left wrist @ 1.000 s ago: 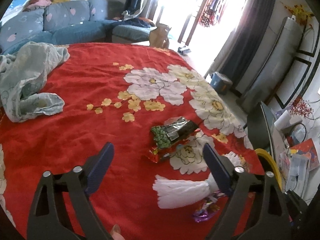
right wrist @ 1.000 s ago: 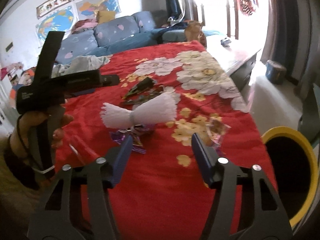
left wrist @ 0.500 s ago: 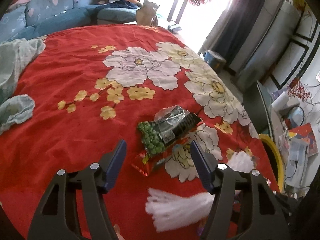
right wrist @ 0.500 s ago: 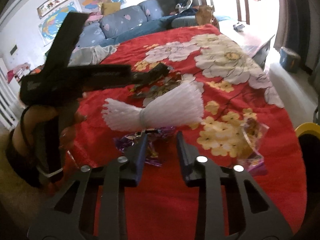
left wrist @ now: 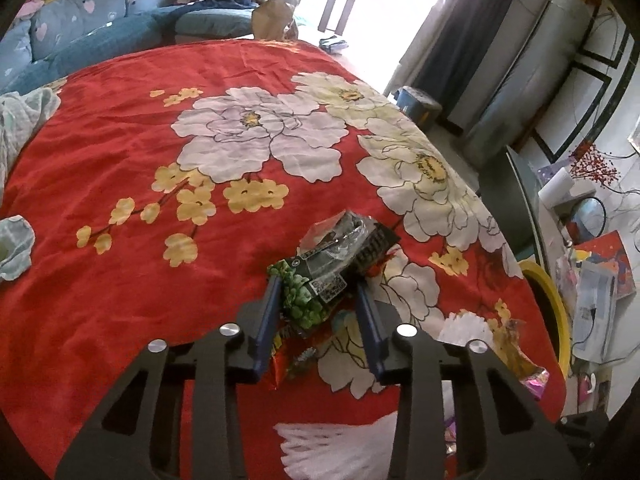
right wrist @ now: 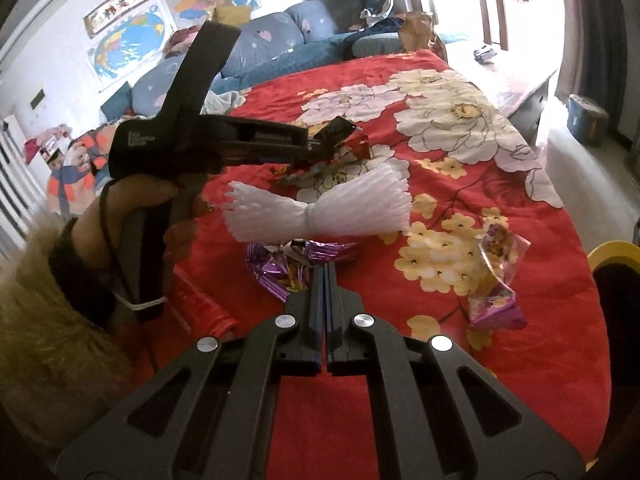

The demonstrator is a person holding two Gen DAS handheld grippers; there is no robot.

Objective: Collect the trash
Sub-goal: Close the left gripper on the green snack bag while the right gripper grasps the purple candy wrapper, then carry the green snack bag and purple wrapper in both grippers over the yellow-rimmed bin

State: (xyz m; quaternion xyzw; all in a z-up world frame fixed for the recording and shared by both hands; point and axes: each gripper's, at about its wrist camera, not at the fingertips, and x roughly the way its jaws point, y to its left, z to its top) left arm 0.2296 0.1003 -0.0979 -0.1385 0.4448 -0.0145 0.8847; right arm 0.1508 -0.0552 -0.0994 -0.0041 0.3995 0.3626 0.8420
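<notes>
A green-and-black snack wrapper (left wrist: 320,284) sits clamped between the left gripper's (left wrist: 318,308) fingers on the red floral cloth (left wrist: 120,280), while the right gripper (right wrist: 324,280), fingers pressed together, pinches the purple foil wrapper (right wrist: 276,270) just below the white foam netting (right wrist: 320,210).

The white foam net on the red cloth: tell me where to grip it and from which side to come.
Grip the white foam net at its cinched middle, where it narrows between two fanned ends; that waist looks the easiest part to fit between the fingers. Bring the right hand-held gripper forward from the near side, fingers straddling the waist. It must open first, since it is shut at the purple wrapper.
</notes>
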